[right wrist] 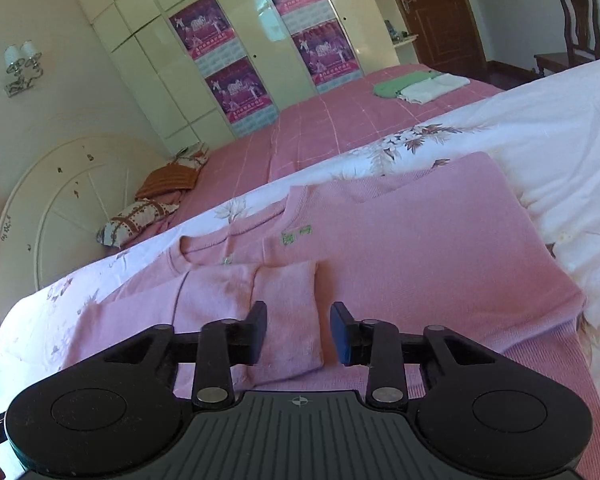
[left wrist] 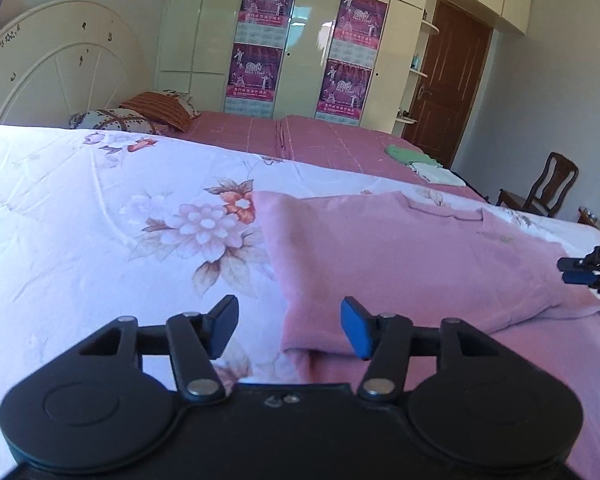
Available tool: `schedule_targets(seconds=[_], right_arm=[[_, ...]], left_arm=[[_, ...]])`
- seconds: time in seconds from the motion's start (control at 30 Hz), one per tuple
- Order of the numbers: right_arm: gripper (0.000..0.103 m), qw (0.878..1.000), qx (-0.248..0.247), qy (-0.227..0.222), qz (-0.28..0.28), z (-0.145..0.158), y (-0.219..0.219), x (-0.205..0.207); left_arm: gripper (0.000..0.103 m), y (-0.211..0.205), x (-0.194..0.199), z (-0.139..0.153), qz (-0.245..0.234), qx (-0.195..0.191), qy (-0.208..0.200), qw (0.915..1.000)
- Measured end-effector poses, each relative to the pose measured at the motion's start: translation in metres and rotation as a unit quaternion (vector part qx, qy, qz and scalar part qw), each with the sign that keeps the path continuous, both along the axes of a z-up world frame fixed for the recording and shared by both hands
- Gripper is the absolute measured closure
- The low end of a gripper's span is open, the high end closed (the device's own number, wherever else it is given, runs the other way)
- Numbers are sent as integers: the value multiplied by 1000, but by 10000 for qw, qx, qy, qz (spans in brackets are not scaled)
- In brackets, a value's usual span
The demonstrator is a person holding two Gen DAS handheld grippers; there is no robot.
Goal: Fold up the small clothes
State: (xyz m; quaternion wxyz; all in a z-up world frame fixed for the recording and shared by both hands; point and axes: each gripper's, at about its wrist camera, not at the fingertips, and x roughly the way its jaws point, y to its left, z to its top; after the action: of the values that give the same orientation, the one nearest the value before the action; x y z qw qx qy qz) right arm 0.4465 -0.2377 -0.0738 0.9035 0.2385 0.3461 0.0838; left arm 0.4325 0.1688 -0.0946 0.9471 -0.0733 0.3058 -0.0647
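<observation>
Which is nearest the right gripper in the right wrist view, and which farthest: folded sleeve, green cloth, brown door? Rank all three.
1. Folded sleeve, just ahead of the right gripper, on the pink sweater.
2. Green cloth, far up the bed.
3. Brown door, on the back wall.

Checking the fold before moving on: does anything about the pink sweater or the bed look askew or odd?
Nothing looks damaged or spilled. The pink sweater lies flat on the floral quilt, one sleeve folded across its front. Its lower edge bunches into a small ridge near the left hand-held gripper, which could use smoothing.
</observation>
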Motion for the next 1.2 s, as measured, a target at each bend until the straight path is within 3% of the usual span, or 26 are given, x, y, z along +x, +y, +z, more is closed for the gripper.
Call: schedule_targets(seconds=[0.17, 0.23, 0.27, 0.3, 0.37, 0.47, 0.6, 0.73, 0.83, 0.93, 1.07, 1.2], right_arm=[[69, 9986, 95, 495, 157, -21, 9, 47], [69, 9984, -16, 478, 307, -28, 15, 51], [74, 9980, -193, 399, 445, -27, 19, 50], [101, 9971, -422, 355, 528, -27, 22, 50], [100, 9973, -585, 271, 344, -27, 16, 46], [100, 9957, -893, 144, 178, -22, 8, 41], [100, 9970, -719, -3, 288, -19, 6, 49], [100, 9930, -1050, 198, 497, -33, 18, 67], [100, 9926, -1122, 166, 437, -32, 16, 68], [100, 9911, -1197, -283, 514, -15, 19, 55], [100, 9819, -1537, -132, 1100, -22, 46, 54], [99, 9785, -1834, -34, 946, -30, 42, 35]], left_arm=[[56, -27, 41, -11, -257, -163, 86, 9995], [55, -36, 55, -27, -343, -53, 437, 9984], [53, -38, 57, -33, -318, 98, 412, 9986], [54, -39, 58, -35, -316, 280, 366, 9984], [53, -38, 60, -29, -373, 289, 418, 9980], [43, -34, 75, -18, -399, 200, 152, 9989], [46, -31, 130, -28, -326, 129, 403, 9986], [45, -21, 165, -32, -259, 45, 564, 9981], [46, -20, 149, -14, -232, -27, 372, 9990], [45, -39, 119, -11, -499, 159, 217, 9984], [46, -61, 86, -31, -619, 509, 312, 9963], [46, -63, 43, -35, -604, 884, 119, 9942]])
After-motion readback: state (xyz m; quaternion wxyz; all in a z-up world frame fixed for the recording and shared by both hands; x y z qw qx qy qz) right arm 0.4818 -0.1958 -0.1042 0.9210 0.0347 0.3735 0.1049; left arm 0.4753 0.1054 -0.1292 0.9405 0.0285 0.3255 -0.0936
